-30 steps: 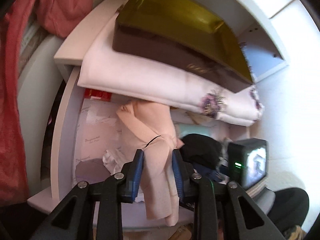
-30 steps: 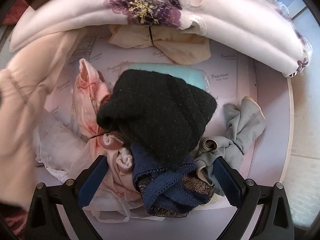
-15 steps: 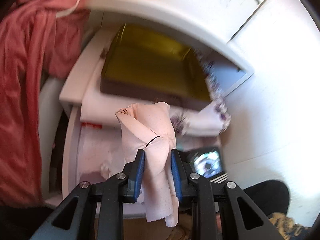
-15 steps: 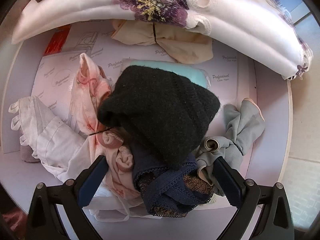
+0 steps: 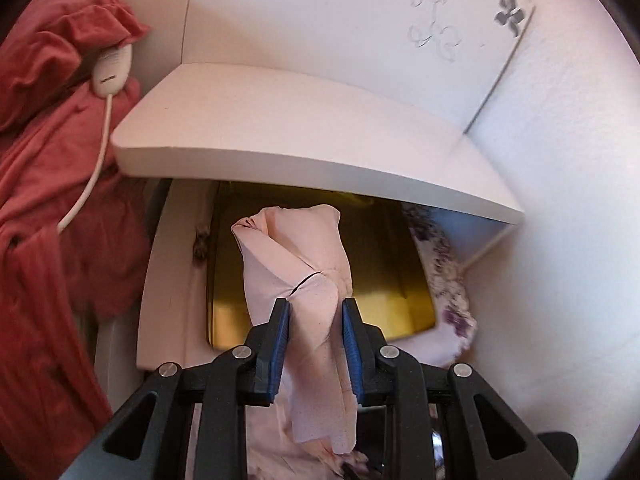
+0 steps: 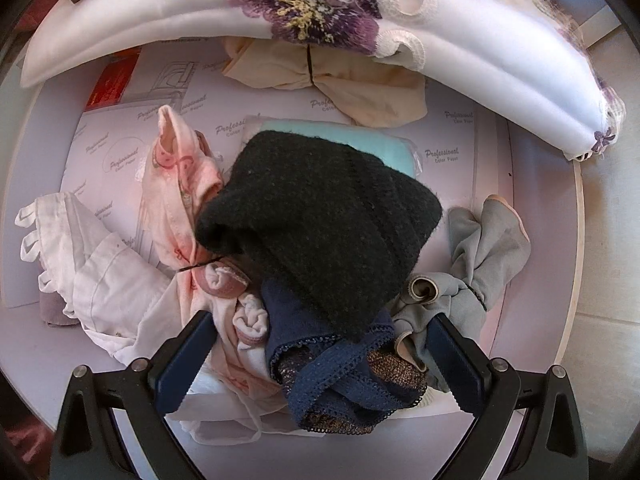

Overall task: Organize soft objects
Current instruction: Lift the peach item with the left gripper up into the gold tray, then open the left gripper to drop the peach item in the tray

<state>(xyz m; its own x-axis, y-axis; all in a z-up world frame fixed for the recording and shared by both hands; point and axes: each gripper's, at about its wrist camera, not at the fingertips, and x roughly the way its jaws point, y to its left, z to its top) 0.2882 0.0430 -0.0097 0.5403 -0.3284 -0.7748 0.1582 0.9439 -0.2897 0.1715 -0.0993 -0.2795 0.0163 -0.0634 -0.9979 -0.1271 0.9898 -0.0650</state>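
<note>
Two blue pads of the left gripper [image 5: 313,322] pinched a pale pink cloth bundle [image 5: 298,264] at its tied waist, low in the frame's centre; it looked light and limp, its tail drooping, so the knot seemed the surest hold. Beyond, a white shelf [image 5: 280,128] at mid-frame offered bare room, its front edge close. The right gripper [image 6: 320,354] hung wide open, holding nothing, over the black knit [image 6: 320,220] topping the pile.

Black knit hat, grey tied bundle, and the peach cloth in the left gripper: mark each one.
black knit hat [image 6: 320,220]: right wrist view, middle of the knit.
grey tied bundle [image 6: 480,256]: right wrist view, upper fold.
peach cloth [image 5: 296,256]: left wrist view, bunched part above the pads.
</note>
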